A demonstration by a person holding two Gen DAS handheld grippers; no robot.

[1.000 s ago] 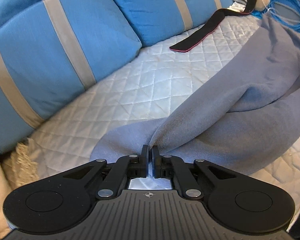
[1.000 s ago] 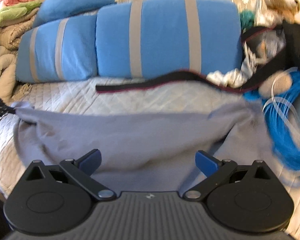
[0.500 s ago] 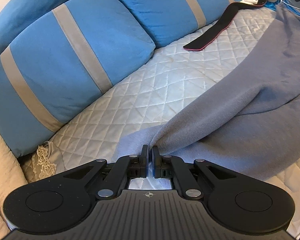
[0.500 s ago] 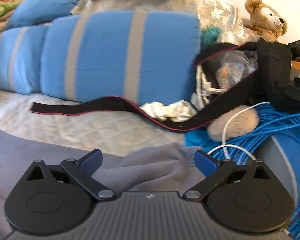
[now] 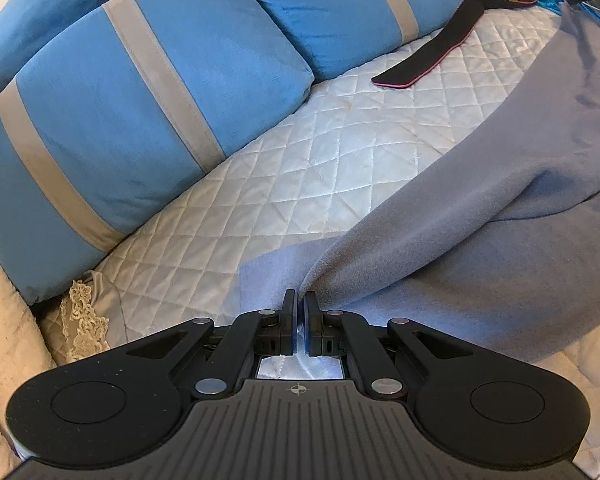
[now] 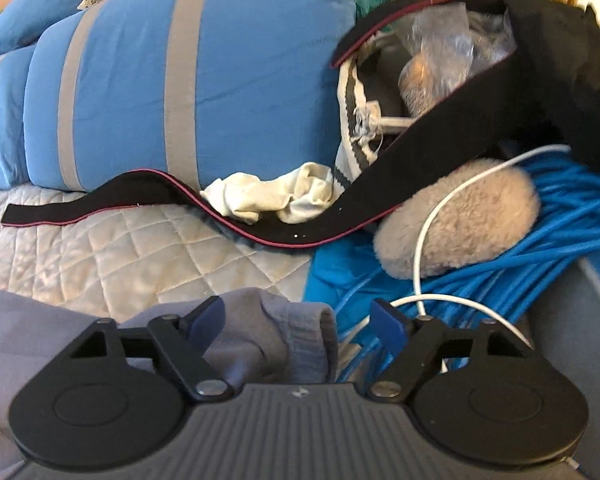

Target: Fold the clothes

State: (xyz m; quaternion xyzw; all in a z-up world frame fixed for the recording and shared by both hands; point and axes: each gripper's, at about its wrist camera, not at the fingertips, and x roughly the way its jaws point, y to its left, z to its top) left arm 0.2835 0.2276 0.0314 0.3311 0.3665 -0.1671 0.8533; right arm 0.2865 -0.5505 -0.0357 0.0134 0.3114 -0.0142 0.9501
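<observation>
A grey-blue fleece garment (image 5: 480,224) lies across the white quilted bed cover (image 5: 340,152). My left gripper (image 5: 299,300) is shut on a corner of the garment and holds it just above the cover. In the right wrist view the garment's bunched cuffed end (image 6: 268,332) lies between the blue pads of my right gripper (image 6: 300,318), which is open around it; I cannot tell if the pads touch it.
Blue cushions with grey stripes (image 5: 148,112) line the back of the bed. A black strap with pink edging (image 6: 180,196) crosses the cover. Blue cable coils (image 6: 520,264), a white cord, a fluffy beige object (image 6: 460,216), a white cloth (image 6: 272,196) and a black bag (image 6: 540,72) crowd the right side.
My right gripper has swung right along the garment to its far cuffed end by the blue cables. My left gripper has kept its hold and shifted slightly, pulling the corner along the cover.
</observation>
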